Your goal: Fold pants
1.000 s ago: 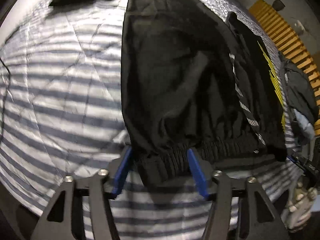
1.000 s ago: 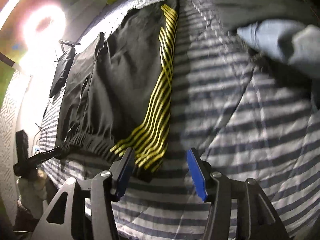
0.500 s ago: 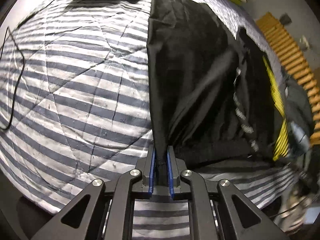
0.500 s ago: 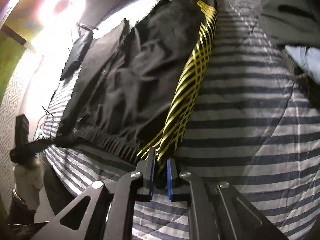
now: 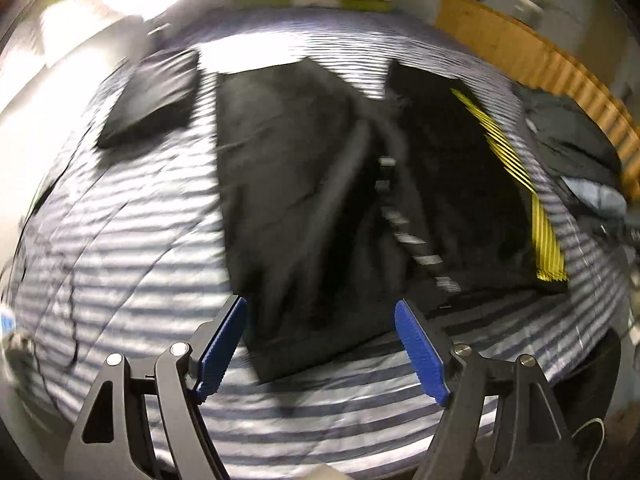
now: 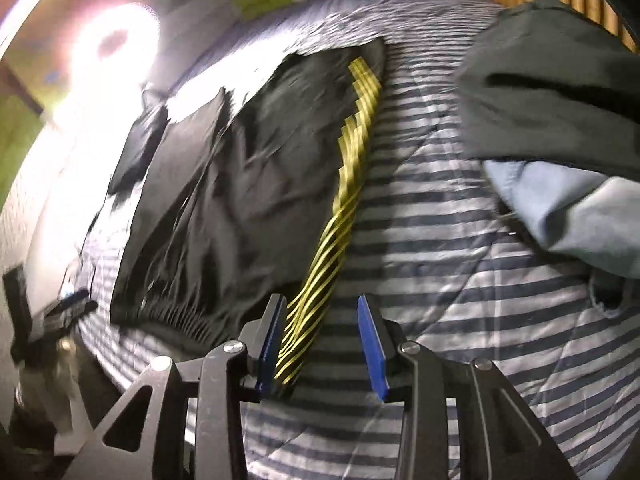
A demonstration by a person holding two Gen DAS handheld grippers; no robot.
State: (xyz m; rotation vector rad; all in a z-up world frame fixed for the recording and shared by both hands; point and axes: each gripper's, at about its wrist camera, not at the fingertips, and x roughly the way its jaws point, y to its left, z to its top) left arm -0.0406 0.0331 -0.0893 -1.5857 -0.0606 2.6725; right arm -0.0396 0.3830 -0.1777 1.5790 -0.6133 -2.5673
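Black pants [image 5: 320, 200] with a yellow striped side panel [image 5: 536, 208] lie spread flat on the striped bed, waistband towards me. My left gripper [image 5: 320, 344] is open and raised just above the waistband's left corner, holding nothing. In the right wrist view the pants [image 6: 248, 208] stretch away to the left, and the yellow stripes [image 6: 344, 200] run down to the waistband's right corner. My right gripper [image 6: 322, 344] is open over that corner, the yellow hem lying against its left finger [image 6: 272, 344] but not clamped.
A grey-and-white striped quilt [image 5: 120, 240] covers the bed. A folded dark garment [image 5: 152, 96] lies at the far left. A heap of dark and light-blue clothes [image 6: 560, 128] sits to the right. A wooden slatted headboard [image 5: 540, 56] borders the right side. A bright lamp [image 6: 116, 40] glares.
Both grippers were shut on the waistband corners half a second ago; both have now opened and let go. The pants lie flatter, and both cameras have pulled back and up.
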